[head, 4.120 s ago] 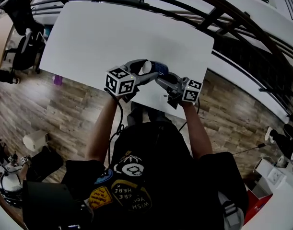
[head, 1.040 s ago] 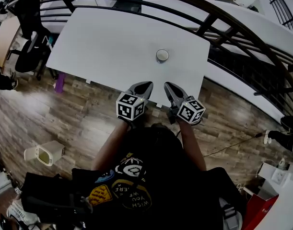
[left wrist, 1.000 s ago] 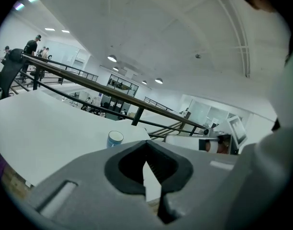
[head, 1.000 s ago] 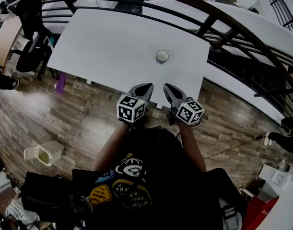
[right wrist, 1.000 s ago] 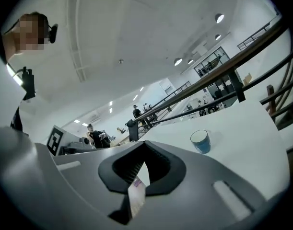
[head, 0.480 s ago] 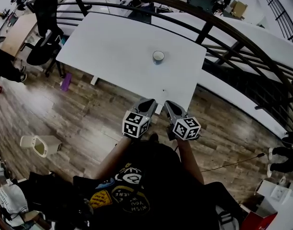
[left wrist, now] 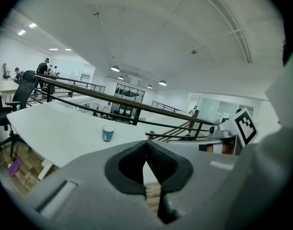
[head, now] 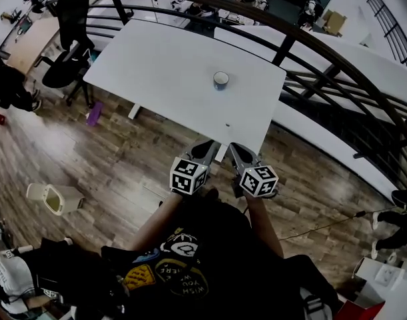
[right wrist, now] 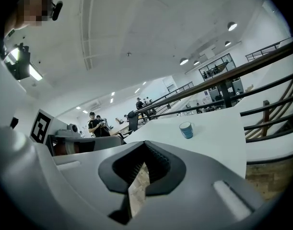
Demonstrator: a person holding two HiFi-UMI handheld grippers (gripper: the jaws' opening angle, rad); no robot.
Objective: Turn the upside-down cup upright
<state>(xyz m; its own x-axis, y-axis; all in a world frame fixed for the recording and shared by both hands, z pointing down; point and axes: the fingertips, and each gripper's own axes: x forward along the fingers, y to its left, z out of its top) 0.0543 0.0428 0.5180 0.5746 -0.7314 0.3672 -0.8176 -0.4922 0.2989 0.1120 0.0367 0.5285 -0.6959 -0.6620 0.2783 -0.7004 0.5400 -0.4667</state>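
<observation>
A small blue cup stands upright, mouth up, on the white table, toward its right side. The cup also shows in the left gripper view, and the cup in the right gripper view, far beyond the jaws. My left gripper and right gripper hover side by side at the table's near edge, well short of the cup. Both are shut with nothing between their jaws. The closed tips of the left gripper and the right gripper meet.
A dark metal railing curves behind and to the right of the table. Wooden floor lies below the grippers. An office chair stands at the table's left end, and a small white bin sits on the floor at left.
Both grippers have drawn back together from over the table's front part to its near edge. The cup stays upright where it stood.
</observation>
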